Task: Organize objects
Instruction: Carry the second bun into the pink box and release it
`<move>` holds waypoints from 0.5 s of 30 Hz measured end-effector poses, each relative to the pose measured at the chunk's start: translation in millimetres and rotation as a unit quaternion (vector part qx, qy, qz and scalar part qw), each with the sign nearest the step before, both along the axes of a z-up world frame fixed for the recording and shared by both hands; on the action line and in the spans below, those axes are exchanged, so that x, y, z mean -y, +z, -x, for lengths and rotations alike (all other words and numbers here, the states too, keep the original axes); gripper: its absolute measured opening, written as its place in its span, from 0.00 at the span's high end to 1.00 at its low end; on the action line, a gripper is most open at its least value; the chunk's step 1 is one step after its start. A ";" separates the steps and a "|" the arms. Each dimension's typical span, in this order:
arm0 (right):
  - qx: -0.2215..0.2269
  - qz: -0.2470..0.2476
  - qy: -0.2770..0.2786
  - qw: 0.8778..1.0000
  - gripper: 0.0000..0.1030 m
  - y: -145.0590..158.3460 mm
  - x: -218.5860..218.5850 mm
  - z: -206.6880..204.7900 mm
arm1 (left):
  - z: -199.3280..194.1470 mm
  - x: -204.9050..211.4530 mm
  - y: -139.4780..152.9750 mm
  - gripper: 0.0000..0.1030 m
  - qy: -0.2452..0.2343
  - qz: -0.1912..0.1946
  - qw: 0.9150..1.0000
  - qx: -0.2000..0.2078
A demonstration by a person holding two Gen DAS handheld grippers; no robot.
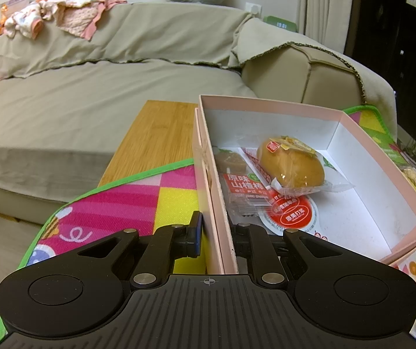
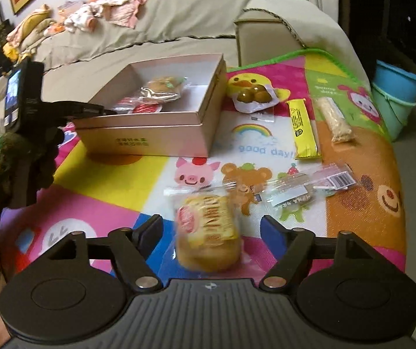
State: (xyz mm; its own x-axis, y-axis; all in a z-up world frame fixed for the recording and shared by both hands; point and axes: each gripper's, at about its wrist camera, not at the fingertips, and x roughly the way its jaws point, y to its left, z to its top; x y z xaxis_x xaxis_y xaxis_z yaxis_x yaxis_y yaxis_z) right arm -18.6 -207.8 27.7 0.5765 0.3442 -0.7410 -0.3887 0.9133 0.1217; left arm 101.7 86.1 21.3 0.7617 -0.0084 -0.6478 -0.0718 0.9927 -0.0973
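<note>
My left gripper [image 1: 218, 232] is shut on the near wall of the open pink box [image 1: 208, 174], one finger outside and one inside. Inside the box lie a wrapped bun [image 1: 290, 165], a red hawthorn snack packet [image 1: 242, 186] and a round red-lidded cup [image 1: 290, 215]. In the right wrist view the pink box [image 2: 149, 133] stands at the back left of the cartoon mat, with the left gripper [image 2: 103, 110] on its left wall. My right gripper [image 2: 212, 229] is open over the mat. A second wrapped bun [image 2: 208, 232] lies between its fingers, and neither pad touches it.
Right of the box lie a chestnut pack [image 2: 254, 96], a yellow bar [image 2: 304, 128], a beige bar [image 2: 336, 119], a clear-wrapped snack [image 2: 292, 195] and a barcoded packet [image 2: 336, 177]. A sofa [image 1: 91, 87] stands behind. Stacked blue buckets [image 2: 397, 93] sit beyond the mat's right edge.
</note>
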 end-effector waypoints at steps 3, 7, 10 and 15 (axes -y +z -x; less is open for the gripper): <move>0.010 0.028 0.011 0.999 0.23 -4.3 -5.3 3.3 | 0.0 0.0 0.0 0.86 0.000 0.000 1.000 0.000; 0.003 0.031 0.023 0.999 0.23 -14.5 -12.9 3.6 | 0.5 -0.4 0.0 0.86 -0.001 -0.001 1.000 -0.001; 0.017 0.050 0.029 0.998 0.23 -20.3 -24.7 1.4 | 2.3 -1.1 0.4 0.86 -0.002 -0.003 1.000 -0.002; 0.017 0.090 0.044 0.995 0.45 -25.5 -36.2 1.3 | 6.0 -2.3 1.6 0.86 -0.001 -0.003 1.000 -0.003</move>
